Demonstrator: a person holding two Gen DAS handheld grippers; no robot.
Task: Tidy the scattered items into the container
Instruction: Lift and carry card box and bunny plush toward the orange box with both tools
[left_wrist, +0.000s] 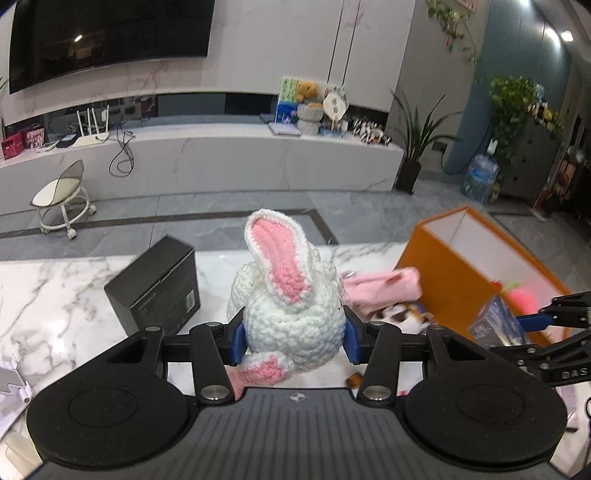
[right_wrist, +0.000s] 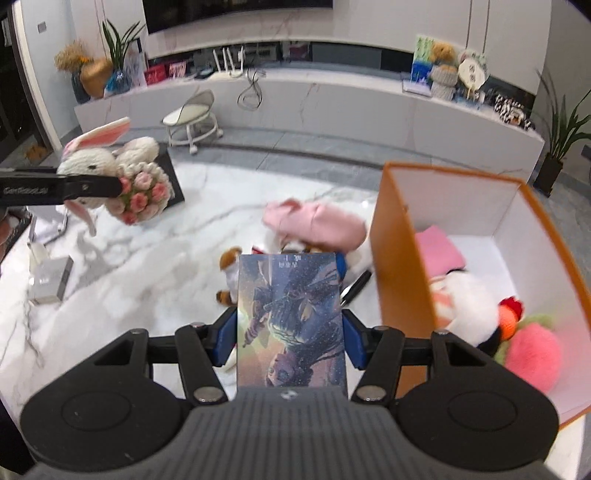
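My left gripper is shut on a white crocheted bunny with pink ears, held above the marble table. The right wrist view shows that bunny at the left, hugging a knitted rose bouquet. My right gripper is shut on a flat box with a blue illustrated cover, also seen at the right of the left wrist view. The orange container with white inside stands to the right. It holds a pink cloth, a white plush and a pink fluffy toy.
A pink garment and a brown-and-white plush lie on the table beside the container, with a black pen near its wall. A black box stands at the left. Small silver boxes sit near the left edge.
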